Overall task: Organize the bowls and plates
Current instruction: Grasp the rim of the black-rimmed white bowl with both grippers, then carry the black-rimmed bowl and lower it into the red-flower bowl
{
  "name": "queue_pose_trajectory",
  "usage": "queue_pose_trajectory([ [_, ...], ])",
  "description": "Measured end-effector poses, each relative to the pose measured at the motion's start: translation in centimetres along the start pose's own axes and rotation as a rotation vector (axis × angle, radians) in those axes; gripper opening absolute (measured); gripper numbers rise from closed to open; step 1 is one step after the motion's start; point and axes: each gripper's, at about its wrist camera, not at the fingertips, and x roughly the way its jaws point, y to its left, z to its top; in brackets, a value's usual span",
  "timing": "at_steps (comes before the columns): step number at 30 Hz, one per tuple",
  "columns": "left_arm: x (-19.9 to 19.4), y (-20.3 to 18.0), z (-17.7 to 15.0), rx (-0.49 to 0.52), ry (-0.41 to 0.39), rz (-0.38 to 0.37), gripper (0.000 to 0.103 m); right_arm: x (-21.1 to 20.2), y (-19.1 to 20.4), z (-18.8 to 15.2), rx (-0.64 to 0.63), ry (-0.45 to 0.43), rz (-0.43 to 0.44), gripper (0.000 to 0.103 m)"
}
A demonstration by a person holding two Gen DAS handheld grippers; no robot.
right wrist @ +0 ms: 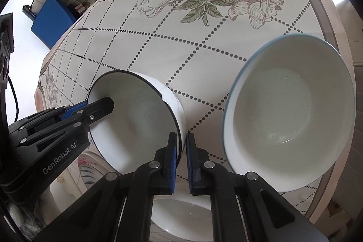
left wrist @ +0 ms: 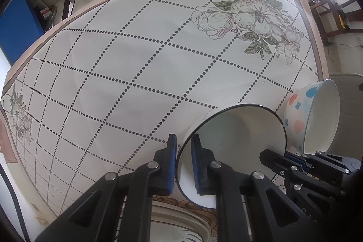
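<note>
Above the worktop [left wrist: 140, 65] with its dotted-grid cloth, my left claw [left wrist: 183, 165] pinches the rim of the black-rimmed white bowl [left wrist: 236, 135], one finger inside, one outside, holding it tilted. My right claw [right wrist: 181, 162] is pressed nearly together; whether it grips that bowl's far rim I cannot tell. Just beside stands the tilted blue-rimmed bowl [right wrist: 292, 110], spotted outside.

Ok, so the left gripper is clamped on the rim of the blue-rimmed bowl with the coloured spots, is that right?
Not quite. The left gripper is clamped on the rim of the black-rimmed white bowl, one finger inside and one outside, as the left wrist view shows. The spotted blue-rimmed bowl is tilted just to its right.
</note>
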Motion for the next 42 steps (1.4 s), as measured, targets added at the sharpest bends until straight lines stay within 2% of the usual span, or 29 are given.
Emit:
queue_pose_trajectory([
  [11,-3.1,-1.6,-0.8,0.013,-0.025,-0.009,0.010,-2.5,-0.7,-1.0,0.019,-0.007,0.030,0.009],
  [17,-5.9,-3.3,-2.6,0.031,-0.053,-0.021,0.010,-5.2,-1.2,-2.4,0.016,-0.031,0.035,0.009],
  [24,-8.0,-5.0,-5.8,0.063,-0.065,-0.044,0.010,-8.3,-2.1,-5.8,0.010,-0.061,0.028,0.008],
  [29,-7.6,-5.9,-8.3,0.092,-0.054,-0.061,0.010,-9.1,-3.6,-9.4,0.010,-0.057,0.022,0.008],
  [33,-6.4,-6.8,-10.1,0.107,-0.029,-0.061,0.010,-8.2,-5.0,-11.7,0.039,-0.030,0.031,0.008],
  [42,-3.4,-7.4,-12.1,0.120,0.034,-0.040,0.010,-5.3,-6.4,-14.4,0.053,0.012,0.023,0.008],
])
